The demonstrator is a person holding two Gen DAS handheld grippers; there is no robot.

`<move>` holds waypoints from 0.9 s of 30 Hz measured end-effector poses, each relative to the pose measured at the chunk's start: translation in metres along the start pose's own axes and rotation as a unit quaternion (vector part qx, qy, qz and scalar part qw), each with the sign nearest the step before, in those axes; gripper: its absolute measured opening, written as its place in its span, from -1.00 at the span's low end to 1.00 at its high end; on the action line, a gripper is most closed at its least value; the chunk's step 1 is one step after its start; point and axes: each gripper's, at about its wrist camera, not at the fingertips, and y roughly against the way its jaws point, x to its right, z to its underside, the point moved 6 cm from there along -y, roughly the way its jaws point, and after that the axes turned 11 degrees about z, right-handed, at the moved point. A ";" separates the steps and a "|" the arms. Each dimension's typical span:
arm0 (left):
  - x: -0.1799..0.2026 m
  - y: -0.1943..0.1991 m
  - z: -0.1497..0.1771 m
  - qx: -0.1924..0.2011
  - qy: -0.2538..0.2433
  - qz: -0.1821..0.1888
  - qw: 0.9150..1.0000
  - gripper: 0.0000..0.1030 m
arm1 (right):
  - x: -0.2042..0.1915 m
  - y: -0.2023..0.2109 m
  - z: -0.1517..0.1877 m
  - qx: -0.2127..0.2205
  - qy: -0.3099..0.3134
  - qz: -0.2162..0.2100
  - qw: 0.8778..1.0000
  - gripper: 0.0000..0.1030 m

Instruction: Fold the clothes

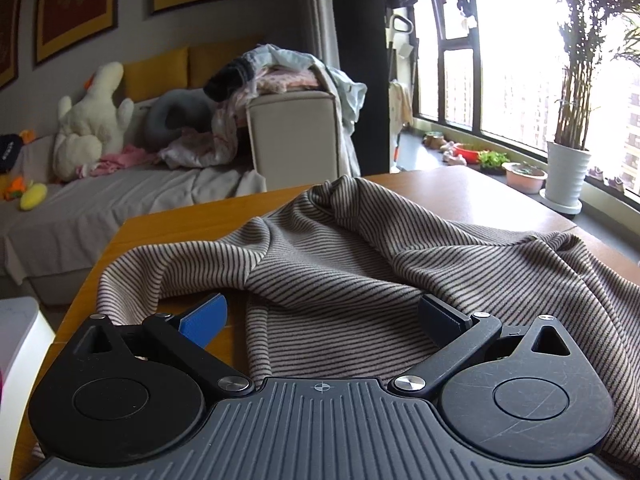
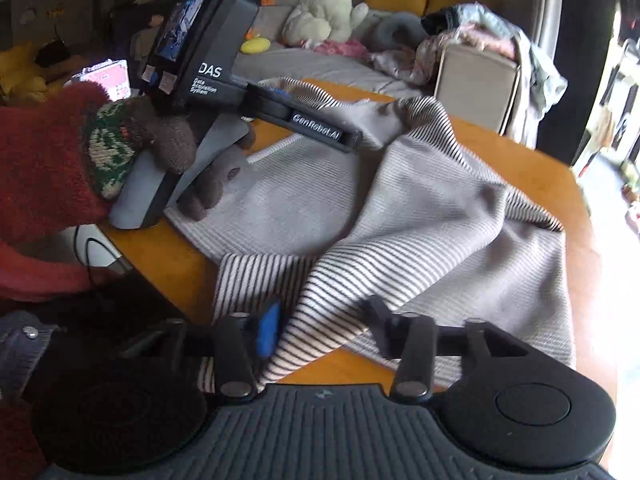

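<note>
- We hold the left gripper (image 1: 320, 316) low over the striped garment (image 1: 360, 264), pitched down toward the table; jaws stand wide, a fold of cloth lies between the blue pad (image 1: 206, 320) and the dark pad (image 1: 440, 320), neither pressing on it.
- In the right-wrist view the left device sits at the garment's far-left edge, gripped by our left hand (image 2: 180, 148) in a brown knit glove with a red sleeve (image 2: 40, 160) behind it.
- Right gripper (image 2: 324, 328) points steeply down at the near edge; jaws narrow, a bunched striped fold runs between the fingers. The frame is blurred, so we cannot tell if the pads actually pinch it.
- Garment is spread rumpled across the wooden table (image 1: 168, 232), covering most of it, one ridge raised toward the far edge, a corner flipped to show bolder stripes.
- Behind the table: a sofa (image 1: 100, 200) with a white plush toy (image 1: 92, 120), a pile of clothes (image 1: 272, 76) on a beige box, a potted plant (image 1: 568, 176) at the window.
- A white object (image 1: 16, 344) sits just beside the table's left edge.
- Bare wood shows along the left and far edges and near the right corner; the garment hangs close to the right edge.
</note>
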 end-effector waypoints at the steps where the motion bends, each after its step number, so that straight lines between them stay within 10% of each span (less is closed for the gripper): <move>1: -0.002 0.000 0.000 -0.001 0.004 0.001 1.000 1.00 | 0.007 0.000 -0.005 0.007 0.000 0.003 1.000 -0.82; 5: -0.005 0.001 0.001 -0.006 0.009 0.000 1.000 1.00 | 0.081 -0.001 -0.052 0.063 0.014 0.122 0.990 -0.91; 7: -0.003 0.003 0.002 -0.008 0.003 0.003 1.000 1.00 | 0.147 0.004 -0.087 0.107 -0.007 0.226 0.968 -0.91; 12: 0.000 0.004 0.007 -0.038 0.002 0.033 0.999 1.00 | 0.260 0.002 -0.140 0.160 -0.109 0.333 0.923 -0.91; 22: -0.009 -0.016 -0.027 -0.021 0.047 0.086 0.995 1.00 | 0.330 -0.081 -0.106 0.026 -0.226 0.314 0.922 -0.91; 27: -0.019 -0.020 -0.020 -0.031 0.079 0.101 0.991 1.00 | 0.338 -0.066 -0.085 0.009 -0.344 0.206 0.916 -0.91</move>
